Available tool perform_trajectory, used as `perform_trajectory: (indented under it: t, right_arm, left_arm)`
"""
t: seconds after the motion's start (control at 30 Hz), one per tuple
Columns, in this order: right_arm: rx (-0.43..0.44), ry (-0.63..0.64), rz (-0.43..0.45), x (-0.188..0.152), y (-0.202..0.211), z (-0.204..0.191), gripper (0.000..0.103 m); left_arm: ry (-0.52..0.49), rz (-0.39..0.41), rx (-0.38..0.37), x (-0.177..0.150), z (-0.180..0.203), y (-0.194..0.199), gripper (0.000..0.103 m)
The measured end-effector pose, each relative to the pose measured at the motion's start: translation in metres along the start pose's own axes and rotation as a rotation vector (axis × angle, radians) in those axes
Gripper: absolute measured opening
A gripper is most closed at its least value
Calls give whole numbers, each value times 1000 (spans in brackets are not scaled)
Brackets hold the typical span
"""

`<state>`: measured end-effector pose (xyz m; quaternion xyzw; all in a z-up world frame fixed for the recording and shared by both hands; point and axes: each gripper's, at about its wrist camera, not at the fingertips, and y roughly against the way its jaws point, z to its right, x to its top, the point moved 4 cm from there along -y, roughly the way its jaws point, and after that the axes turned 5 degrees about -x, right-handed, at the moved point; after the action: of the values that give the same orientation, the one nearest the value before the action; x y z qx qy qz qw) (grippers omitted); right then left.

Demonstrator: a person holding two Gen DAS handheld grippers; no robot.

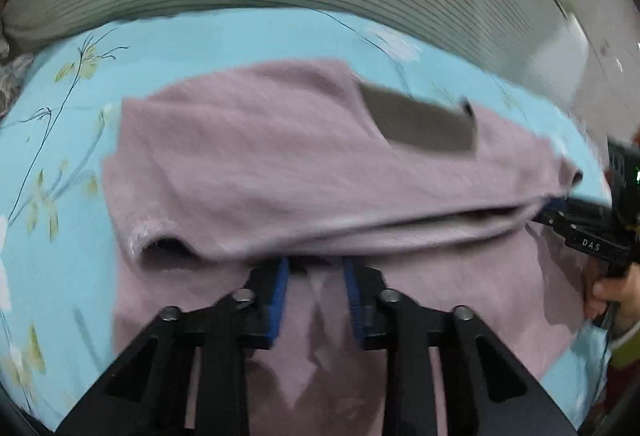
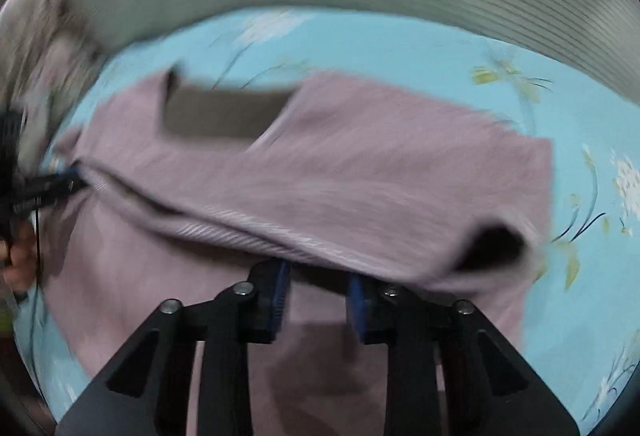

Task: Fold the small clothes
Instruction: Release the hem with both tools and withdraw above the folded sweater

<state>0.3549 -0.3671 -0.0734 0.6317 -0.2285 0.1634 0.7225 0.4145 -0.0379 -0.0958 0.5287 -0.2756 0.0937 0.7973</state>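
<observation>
Both grippers, left and right, gape at six o'clock; mauve knitted top is half-folded, more folds remain.

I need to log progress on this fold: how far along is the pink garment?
Done: the pink garment lies on the blue floral sheet with one layer doubled over. In hand: left gripper and right gripper sit open at the folded edge, gripping nothing. Left: the sleeve looks untucked; further folds likely remain.
</observation>
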Motion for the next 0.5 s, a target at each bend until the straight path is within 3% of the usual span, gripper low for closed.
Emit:
perform_trajectory:
  t: [0.1, 0.23, 0.3, 0.4, 0.5]
  right_arm:
    - [-21, -143, 85, 23, 6, 31, 26]
    - [-54, -319, 174, 28, 22, 65, 27]
    - [-59, -366, 180, 22, 29, 76, 28]
    - [-49, -392, 187, 12, 42, 78, 29]
    - [-3, -393, 191, -4, 52, 60, 29]
  left_arm:
    - [89, 64, 53, 40, -33, -2, 22]
    - [230, 132, 66, 65, -67, 7, 22]
    - [274, 150, 46, 61, -74, 14, 24]
    - [258, 182, 91, 41, -71, 30, 38]
    - [269, 195, 73, 14, -61, 45, 44]
